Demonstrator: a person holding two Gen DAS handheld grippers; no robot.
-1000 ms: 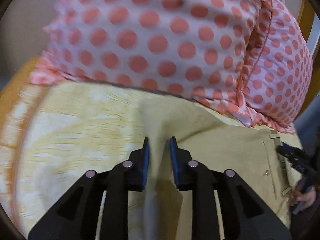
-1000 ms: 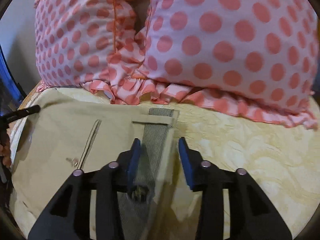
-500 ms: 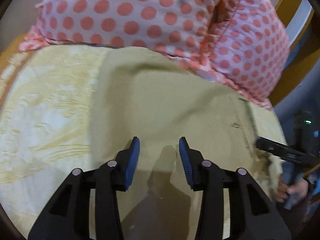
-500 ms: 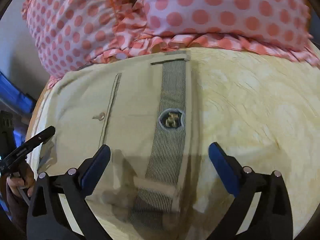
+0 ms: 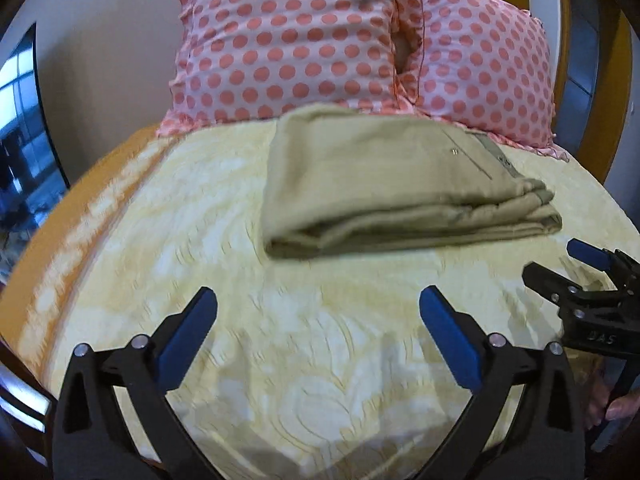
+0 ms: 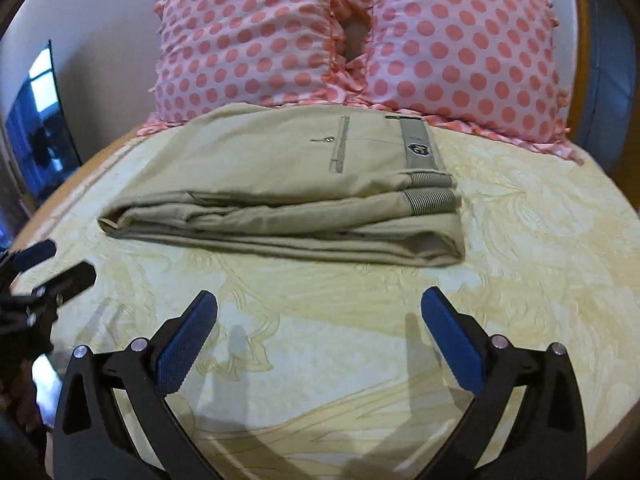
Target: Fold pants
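Observation:
The khaki pants [image 5: 384,176] lie folded in a flat stack on the yellow bedspread [image 5: 280,320], just in front of the pillows. In the right wrist view the pants [image 6: 288,184] show a striped waistband with a small badge on top. My left gripper [image 5: 318,316] is open and empty, hovering over the bedspread a short way in front of the stack. My right gripper [image 6: 318,316] is open and empty too, also short of the stack. The right gripper also shows at the right edge of the left wrist view [image 5: 560,264].
Two pink pillows with red dots [image 5: 304,40] [image 6: 460,48] lean against the wall behind the pants. A dark screen [image 6: 40,120] stands at the left. The bed's orange edge [image 5: 80,184] curves along the left side. A wooden headboard frame [image 5: 620,80] is at the right.
Both grippers let go of the pants, opened wide and pulled back toward me. The pants now lie folded near the pillows.

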